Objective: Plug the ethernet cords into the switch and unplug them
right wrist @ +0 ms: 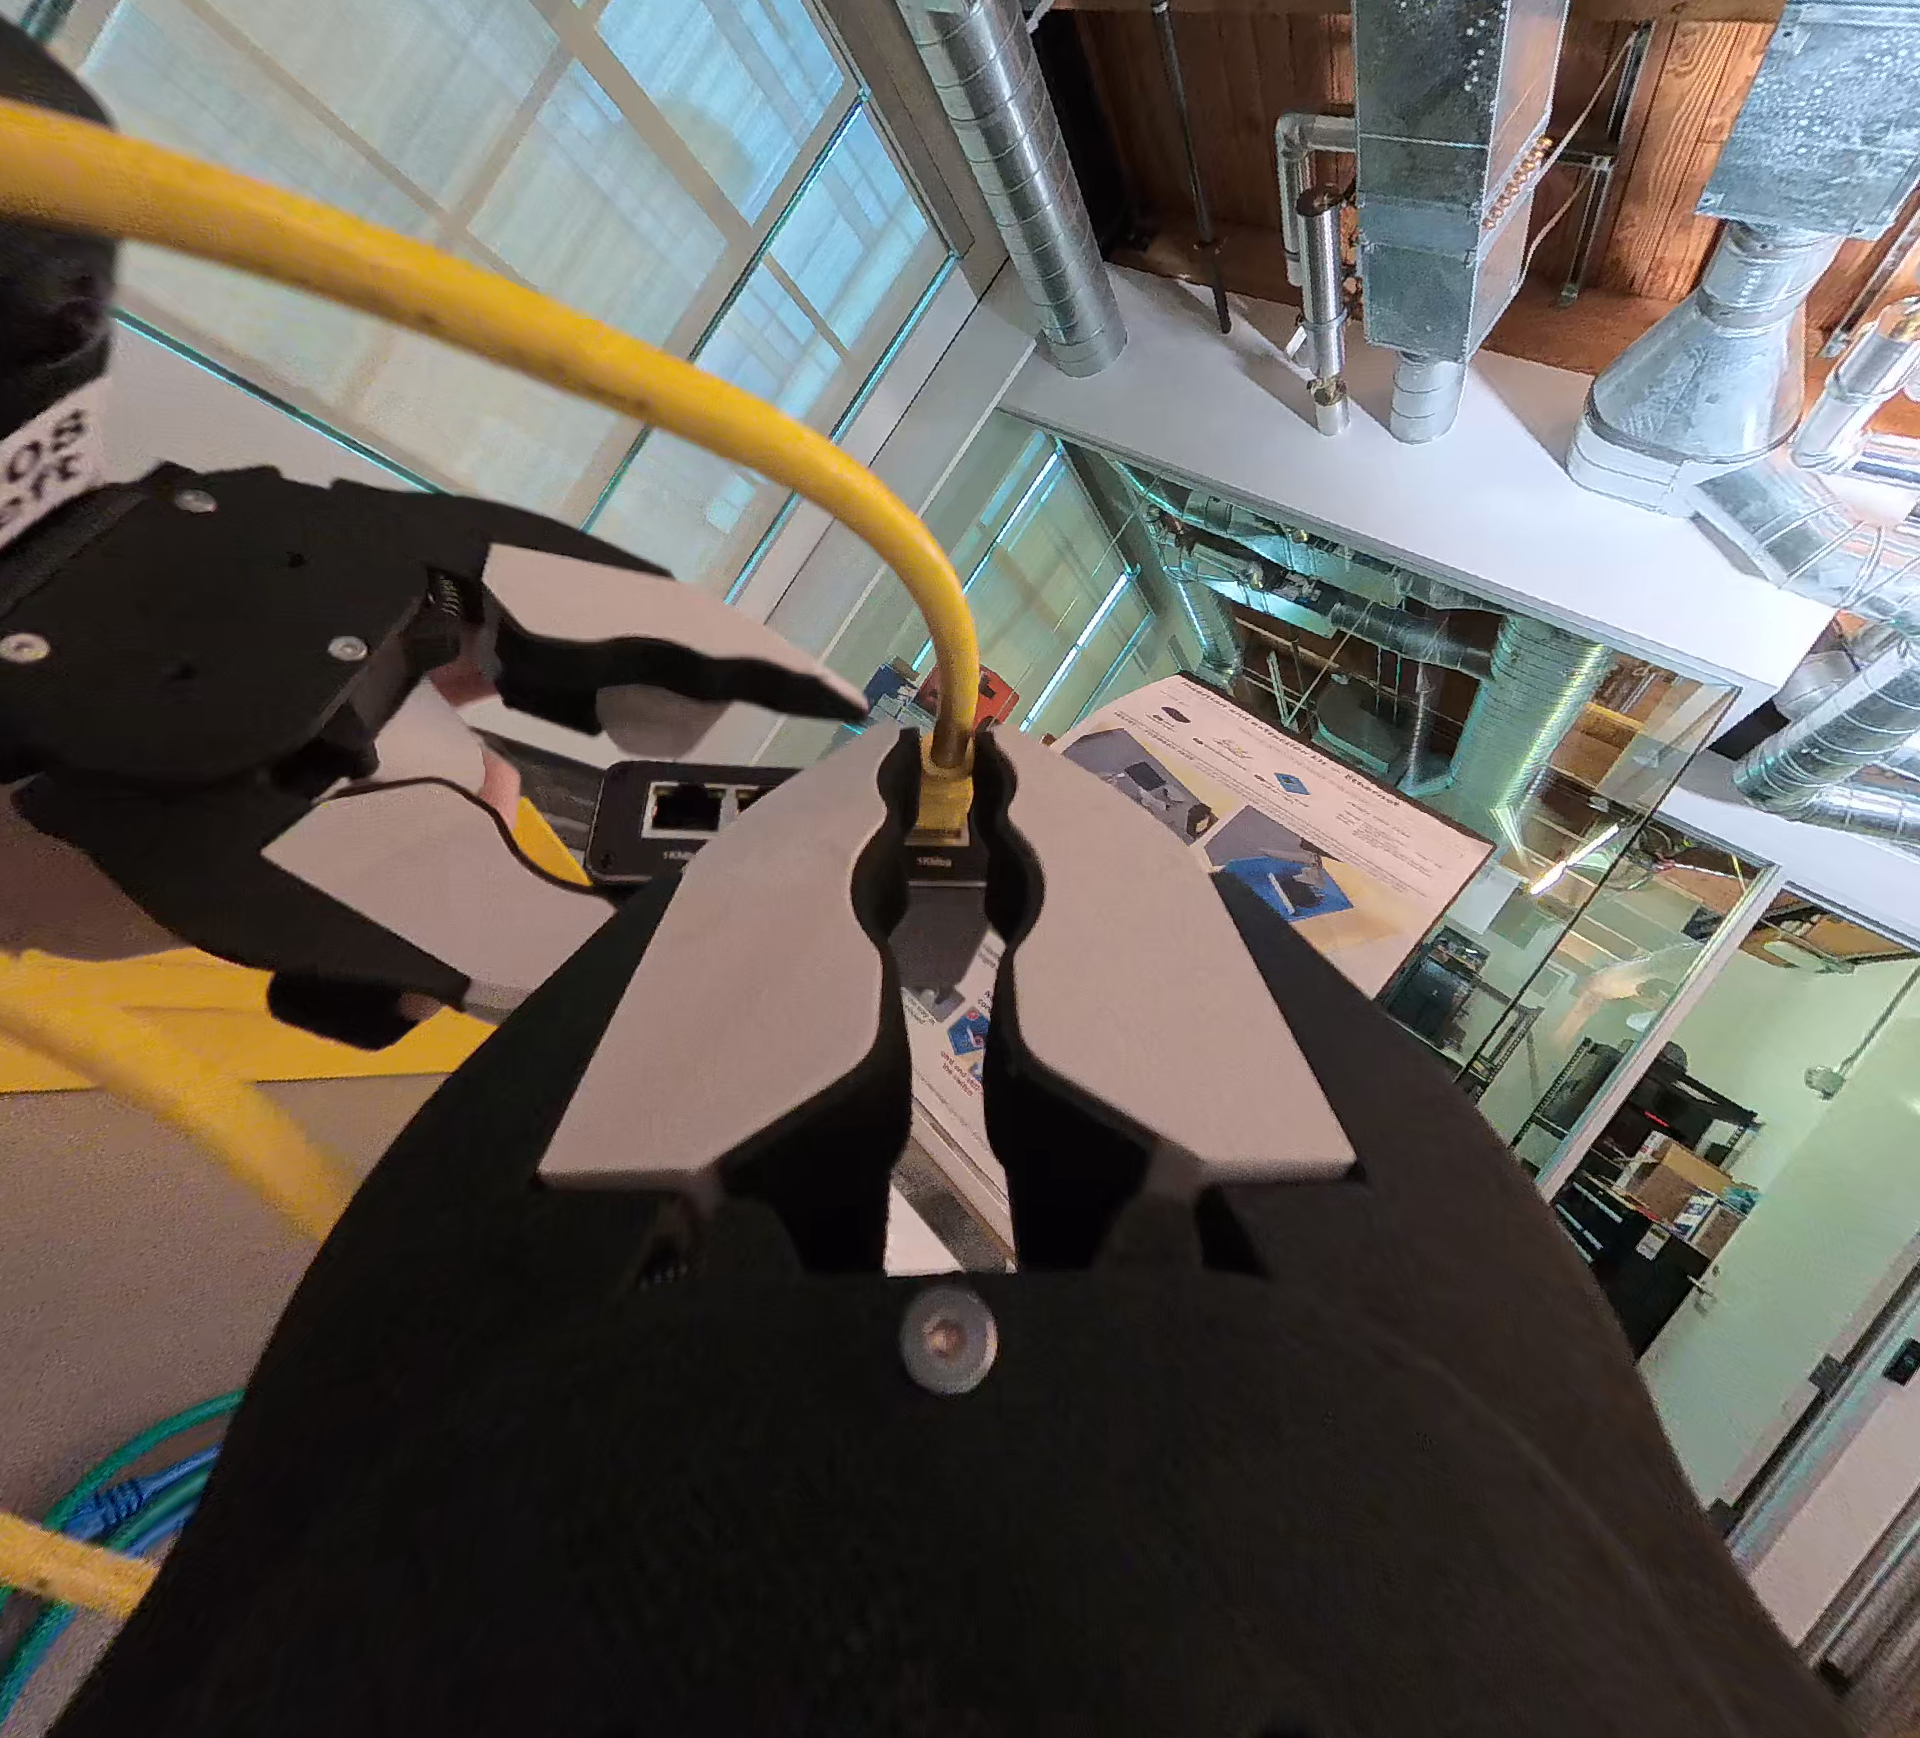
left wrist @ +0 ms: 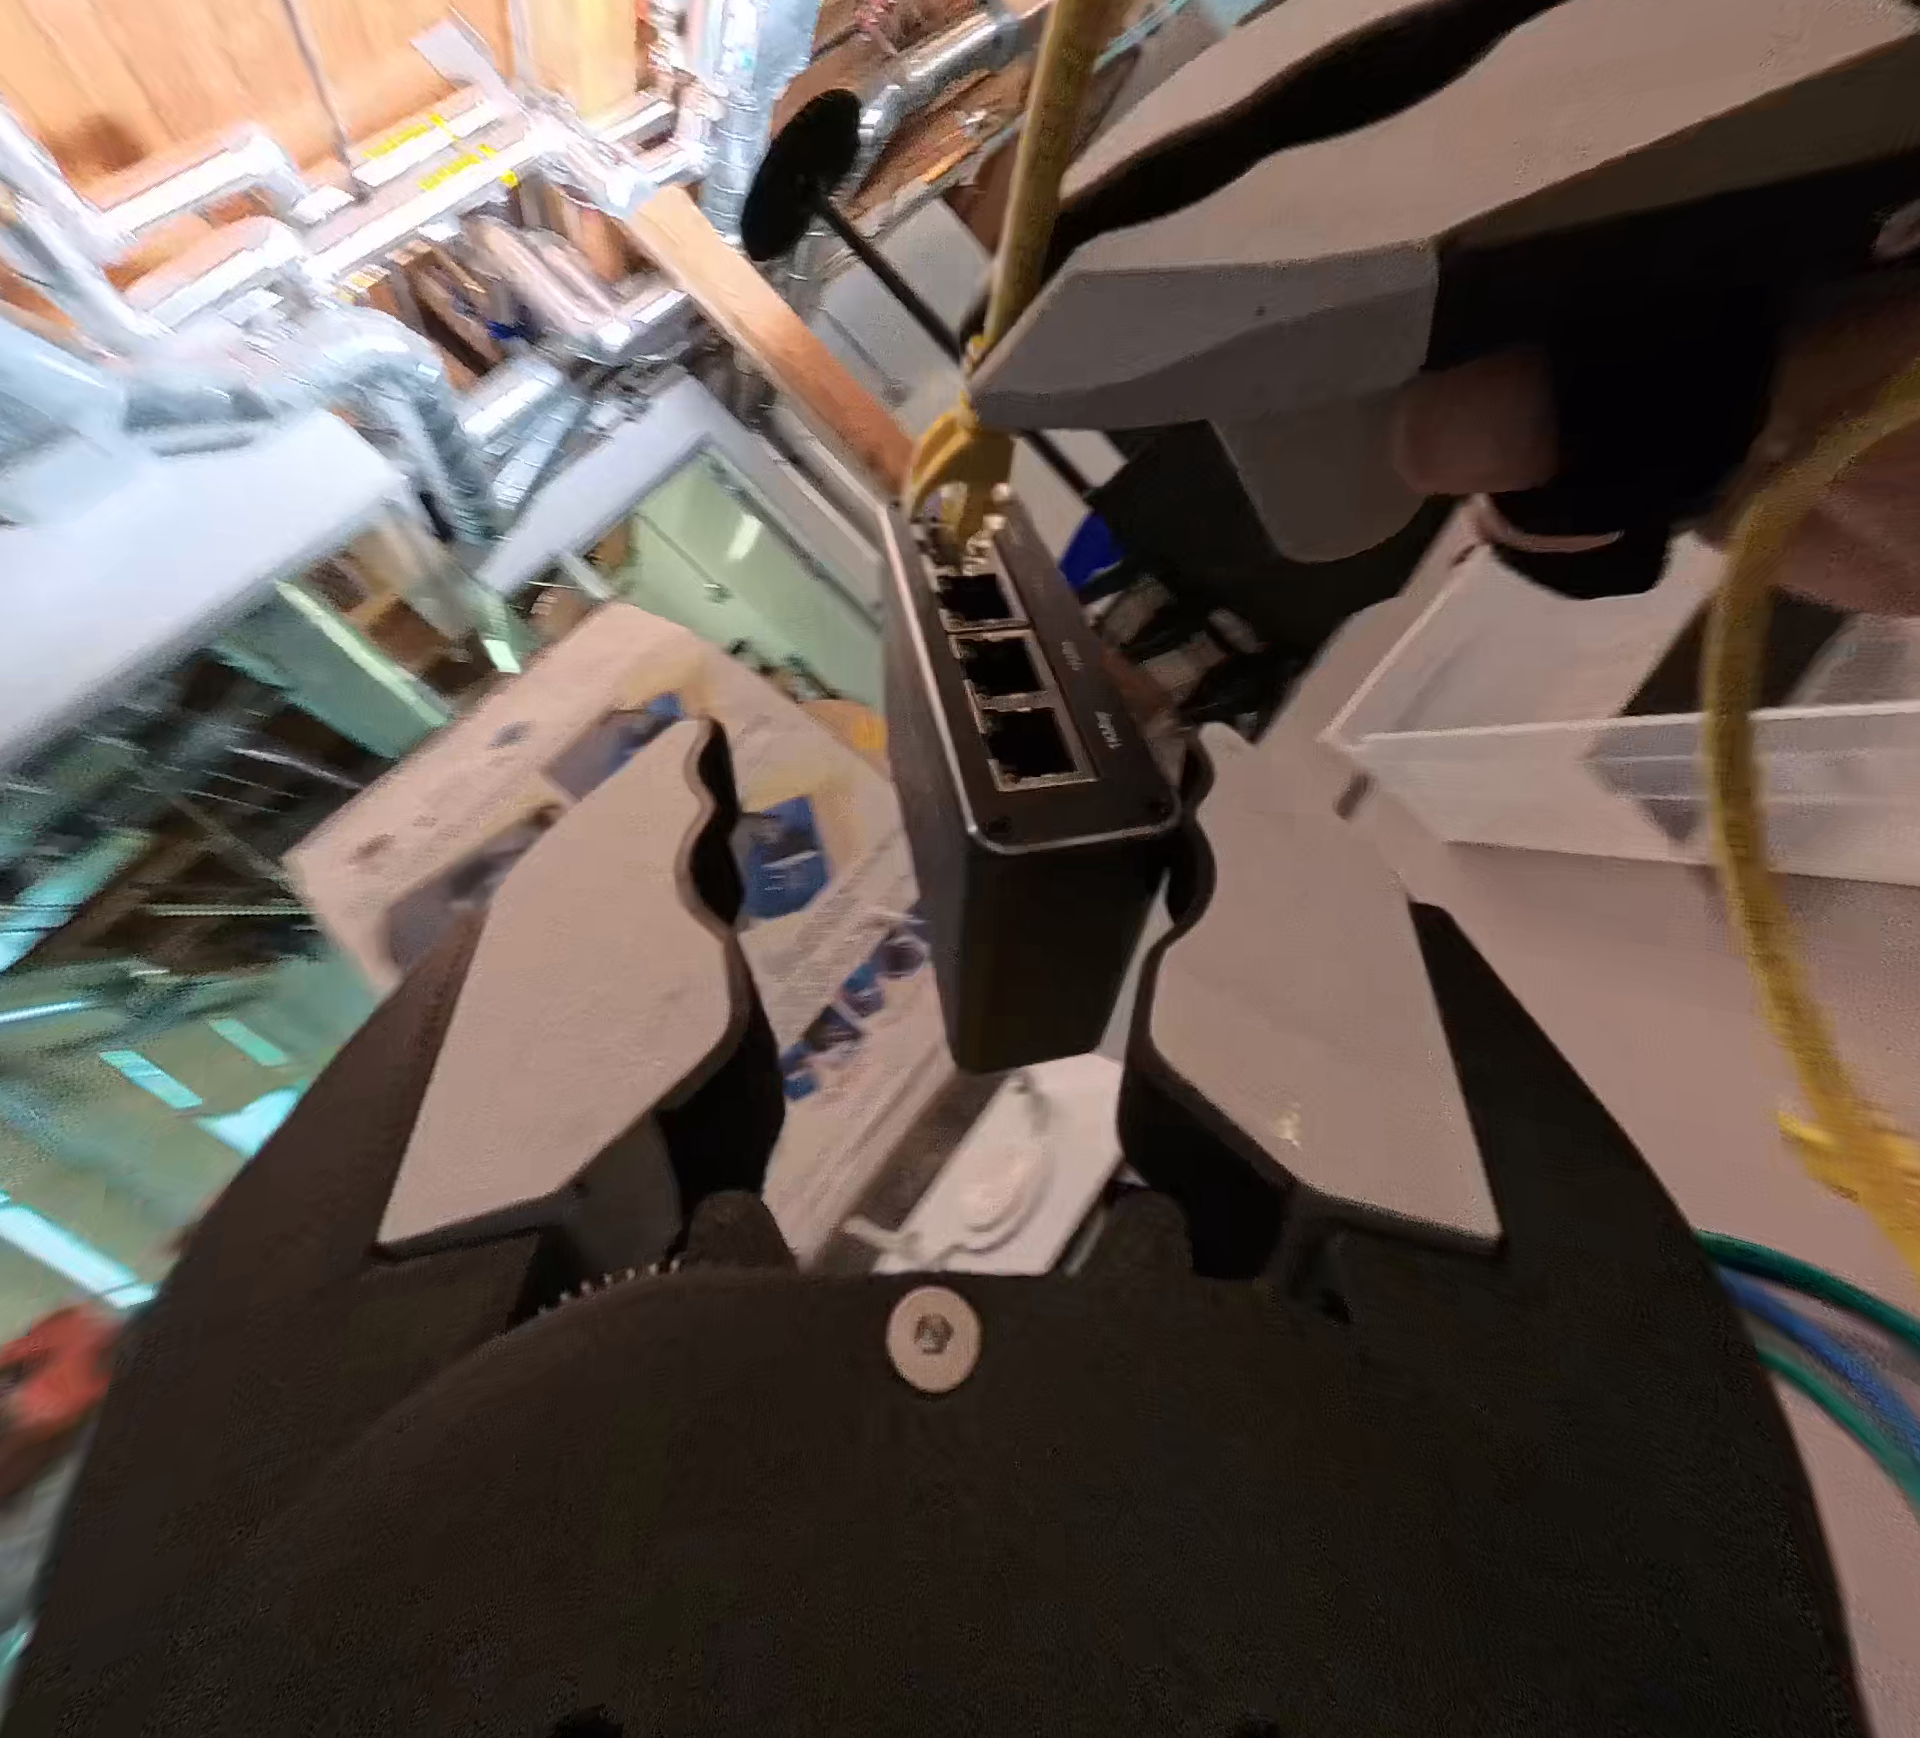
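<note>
Black network switch [left wrist: 1023, 795] with a yellow cord plug [right wrist: 943, 803] at one end port.
You see three empty ports nearer you; the yellow cord [right wrist: 582, 358] arches up from its plug.

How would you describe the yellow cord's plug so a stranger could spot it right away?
Find the black switch held up in the air. The yellow plug sits at its end port, pinched by the right gripper; the neighbouring ports are empty.

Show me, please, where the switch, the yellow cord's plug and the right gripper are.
switch [left wrist: 1039, 919], left wrist view, its near end face.
yellow cord's plug [right wrist: 943, 795], right wrist view, its boot.
right gripper [right wrist: 943, 743], right wrist view, between its fingertips.
</note>
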Demonstrator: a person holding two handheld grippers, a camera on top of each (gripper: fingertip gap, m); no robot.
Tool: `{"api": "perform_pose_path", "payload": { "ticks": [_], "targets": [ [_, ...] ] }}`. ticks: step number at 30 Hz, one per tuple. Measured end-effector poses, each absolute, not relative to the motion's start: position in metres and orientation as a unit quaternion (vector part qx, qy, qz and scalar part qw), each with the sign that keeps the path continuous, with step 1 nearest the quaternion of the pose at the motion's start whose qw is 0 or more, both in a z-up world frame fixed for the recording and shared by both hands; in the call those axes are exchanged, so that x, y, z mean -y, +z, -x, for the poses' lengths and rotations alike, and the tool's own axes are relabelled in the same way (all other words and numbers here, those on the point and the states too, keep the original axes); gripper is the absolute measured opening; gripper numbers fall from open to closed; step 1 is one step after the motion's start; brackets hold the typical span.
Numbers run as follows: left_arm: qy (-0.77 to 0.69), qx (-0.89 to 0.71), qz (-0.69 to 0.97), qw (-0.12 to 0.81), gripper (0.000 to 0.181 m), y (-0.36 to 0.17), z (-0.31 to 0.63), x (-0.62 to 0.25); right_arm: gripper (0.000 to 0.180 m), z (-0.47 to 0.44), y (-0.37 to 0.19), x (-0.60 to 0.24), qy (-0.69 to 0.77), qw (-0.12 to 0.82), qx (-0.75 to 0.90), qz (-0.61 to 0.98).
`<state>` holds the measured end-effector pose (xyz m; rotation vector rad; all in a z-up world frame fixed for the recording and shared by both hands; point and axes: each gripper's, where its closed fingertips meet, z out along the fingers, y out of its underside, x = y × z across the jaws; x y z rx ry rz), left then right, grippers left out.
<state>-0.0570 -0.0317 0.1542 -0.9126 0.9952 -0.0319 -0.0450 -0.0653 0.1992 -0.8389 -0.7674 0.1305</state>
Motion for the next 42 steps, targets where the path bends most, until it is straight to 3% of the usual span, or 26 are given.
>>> {"api": "perform_pose_path", "payload": {
  "ticks": [3,12,23,25,31,37,42],
  "targets": [
    [-0.009,-0.459,0.388,0.799,0.035,0.150,0.053,0.033,0.009,0.044,0.199,0.063,0.052,0.842,0.360,0.398],
    [0.219,-0.449,0.305,0.811,0.035,0.158,0.065,0.030,0.011,0.042,0.188,0.046,0.109,0.782,0.382,0.480],
    [0.284,-0.472,0.269,0.790,0.035,0.155,0.063,0.035,0.021,0.040,0.173,0.037,0.133,0.733,0.402,0.532],
    [0.291,-0.474,0.260,0.789,0.035,0.155,0.063,0.037,0.012,0.044,0.175,0.041,0.132,0.743,0.411,0.512],
    [0.337,-0.479,0.220,0.780,0.035,0.163,0.069,0.041,0.012,0.048,0.180,0.046,0.094,0.776,0.412,0.469],
    [0.377,-0.492,0.154,0.770,0.036,0.205,0.047,0.064,0.012,0.023,0.217,0.080,0.054,0.873,0.343,0.342],
    [0.370,-0.494,0.117,0.778,0.055,0.234,0.015,0.095,0.012,-0.003,0.244,0.121,-0.021,0.916,0.304,0.262]
  ]
}}
